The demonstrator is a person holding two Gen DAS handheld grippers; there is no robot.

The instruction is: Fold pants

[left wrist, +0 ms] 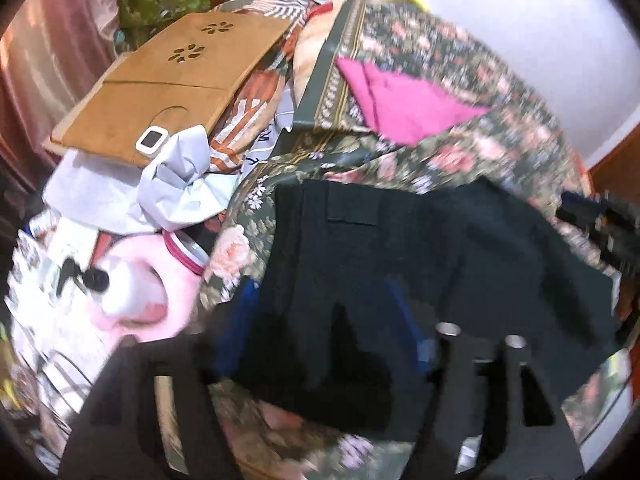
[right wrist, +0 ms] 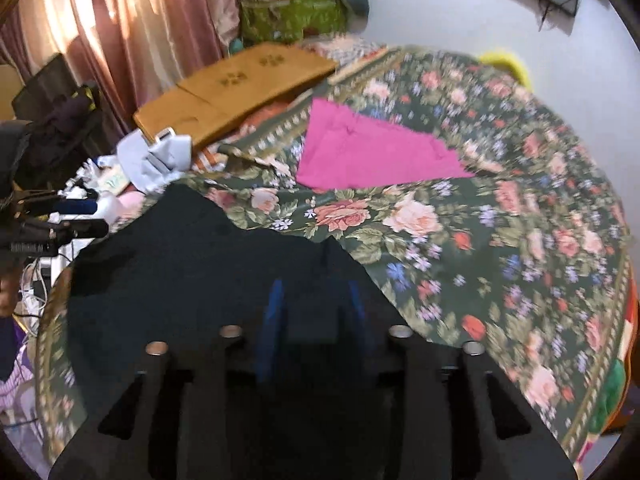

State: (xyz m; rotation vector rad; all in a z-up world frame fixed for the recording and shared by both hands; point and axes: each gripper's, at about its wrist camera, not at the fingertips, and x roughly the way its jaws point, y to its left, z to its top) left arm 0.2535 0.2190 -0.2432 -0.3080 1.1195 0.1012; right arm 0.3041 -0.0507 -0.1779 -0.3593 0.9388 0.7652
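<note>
Right tool (right wrist: 316, 300): blue pads apart, hanging over the dark folded pants (right wrist: 180, 272); no cloth pinched btwn them. Left tool (left wrist: 320, 320): jaws wide, blurred, also above the pants (left wrist: 400, 240), nothing gripped. Pants lie flat at 6 o'clock on the floral green bedspread (right wrist: 500, 220). Folded magenta cloth (right wrist: 360, 152) at 12, well apart from the pants. Tan wooden lap tray w/ flower cut-outs (right wrist: 240, 92) at 11.

Floral bedspread (left wrist: 460, 68) blurred w/ motion
</note>
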